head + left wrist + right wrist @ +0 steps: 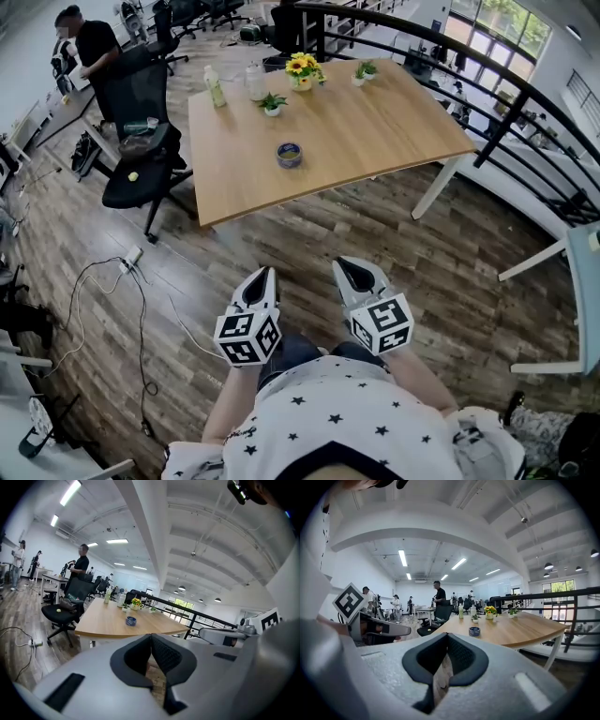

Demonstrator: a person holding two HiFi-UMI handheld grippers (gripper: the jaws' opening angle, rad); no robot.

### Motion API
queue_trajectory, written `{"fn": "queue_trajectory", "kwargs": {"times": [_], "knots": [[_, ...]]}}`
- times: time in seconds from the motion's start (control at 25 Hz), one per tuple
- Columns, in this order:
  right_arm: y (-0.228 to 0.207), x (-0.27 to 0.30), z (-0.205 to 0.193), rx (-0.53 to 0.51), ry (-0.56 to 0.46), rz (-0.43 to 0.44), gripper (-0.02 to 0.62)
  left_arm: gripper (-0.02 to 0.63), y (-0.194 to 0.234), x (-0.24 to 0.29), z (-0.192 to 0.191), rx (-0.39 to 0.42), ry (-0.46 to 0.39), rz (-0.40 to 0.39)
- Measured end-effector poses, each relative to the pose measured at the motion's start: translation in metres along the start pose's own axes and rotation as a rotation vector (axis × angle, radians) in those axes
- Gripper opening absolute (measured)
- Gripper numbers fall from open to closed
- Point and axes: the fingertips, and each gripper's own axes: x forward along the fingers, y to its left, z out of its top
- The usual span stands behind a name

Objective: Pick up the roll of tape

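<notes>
A small dark blue roll of tape [289, 155] lies flat near the middle of the wooden table [375, 141]. The same roll of tape [131, 620] appears far ahead in the left gripper view, and the roll of tape [474, 631] also in the right gripper view. My left gripper [262, 277] and right gripper [352, 270] hang side by side over the floor, well short of the table's near edge. Both are shut with nothing between the jaws. The left gripper [151, 636] and right gripper [446, 635] point towards the table.
On the table's far side stand a yellow flower pot [302, 71], small green plants [272, 103], a bottle [216, 91] and a jar [255, 82]. Black office chairs [141, 150] stand left of the table, cables [112, 281] lie on the floor, a black railing [506, 103] runs at the right. A person [89, 47] stands far left.
</notes>
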Motion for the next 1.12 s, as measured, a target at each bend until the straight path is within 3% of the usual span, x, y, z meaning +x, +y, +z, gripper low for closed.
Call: {"fn": "queue_trajectory", "kwargs": {"times": [0.32,0.88,1.12], "knots": [[-0.002,-0.002,-0.003,0.03,0.01,0.016,0.025,0.006,-0.008,0.0,0.0,-0.004,0.008,-0.027],[-0.029,0.018,-0.011,0.078,0.035,0.031,0.107,0.161,-0.008,0.036,0.005,-0.001,0.039,-0.063],[-0.053,0.052,-0.006,0.088,0.049,0.037,0.169,0.189,0.005,0.077,0.018,-0.003,0.049,-0.06]]}}
